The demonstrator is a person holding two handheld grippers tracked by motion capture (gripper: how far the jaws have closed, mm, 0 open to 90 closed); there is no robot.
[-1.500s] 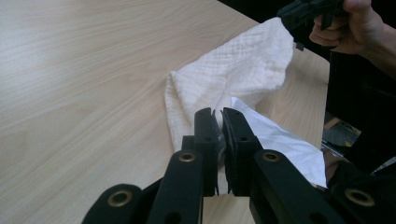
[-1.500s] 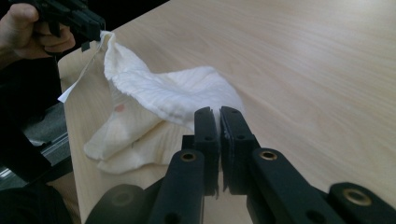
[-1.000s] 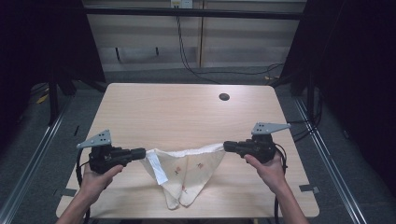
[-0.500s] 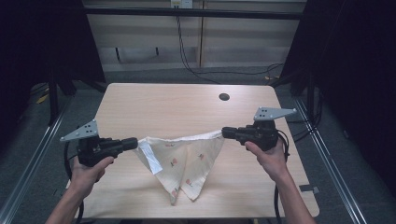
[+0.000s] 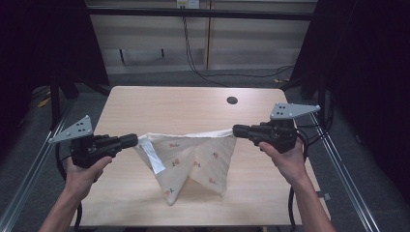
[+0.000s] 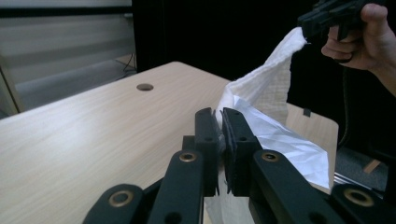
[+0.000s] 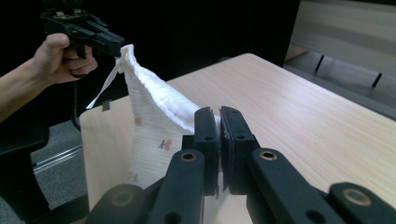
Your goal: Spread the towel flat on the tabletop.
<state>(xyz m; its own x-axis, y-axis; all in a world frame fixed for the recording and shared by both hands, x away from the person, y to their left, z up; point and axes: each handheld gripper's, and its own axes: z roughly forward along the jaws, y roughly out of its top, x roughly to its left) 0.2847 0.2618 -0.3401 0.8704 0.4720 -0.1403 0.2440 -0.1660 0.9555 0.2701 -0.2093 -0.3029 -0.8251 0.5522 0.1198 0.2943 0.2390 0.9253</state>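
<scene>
Your left gripper [image 5: 133, 141] is pinching one top corner of the small white cotton garment with a tiny floral print [image 5: 193, 162], which hangs stretched above the pale wooden table [image 5: 159, 104], its lowest point near or just touching the surface. Your right gripper [image 5: 238, 130] is clamped on the opposite corner. Pull them further apart and the thin hem could slip out of either grip, dropping that side.
</scene>
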